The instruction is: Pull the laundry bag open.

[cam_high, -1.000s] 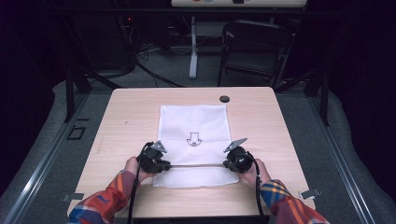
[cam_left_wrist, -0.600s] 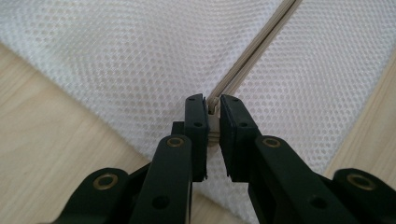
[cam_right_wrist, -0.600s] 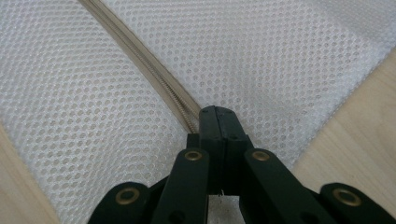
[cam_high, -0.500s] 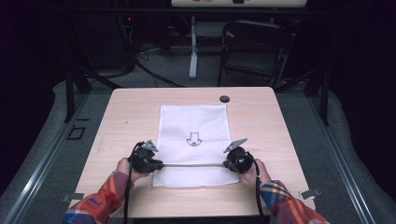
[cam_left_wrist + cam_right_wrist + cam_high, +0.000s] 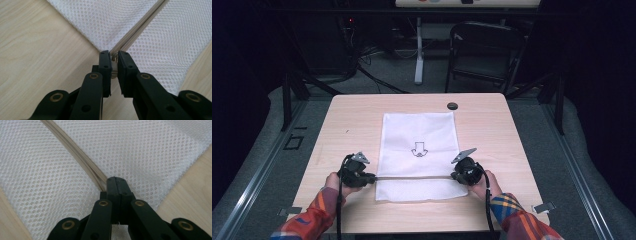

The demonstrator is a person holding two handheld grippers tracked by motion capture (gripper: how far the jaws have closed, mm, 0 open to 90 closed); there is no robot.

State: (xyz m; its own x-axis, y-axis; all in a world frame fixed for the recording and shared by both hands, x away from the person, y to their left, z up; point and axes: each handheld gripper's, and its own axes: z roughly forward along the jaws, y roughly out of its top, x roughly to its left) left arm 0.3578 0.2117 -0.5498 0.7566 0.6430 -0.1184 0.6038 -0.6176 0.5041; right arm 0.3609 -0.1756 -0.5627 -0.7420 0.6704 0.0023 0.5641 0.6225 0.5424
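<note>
I have my left gripper [image 5: 373,177] pinched on the zipper pull [image 5: 114,67] at the left edge of the white mesh bag [image 5: 419,135], which lies flat in the middle of the wooden table [image 5: 347,120]. My right gripper [image 5: 454,176] is pressed together on the bag's right edge, at the other end of the zipper [image 5: 412,177] running straight between my two hands near the bag's near side.
</note>
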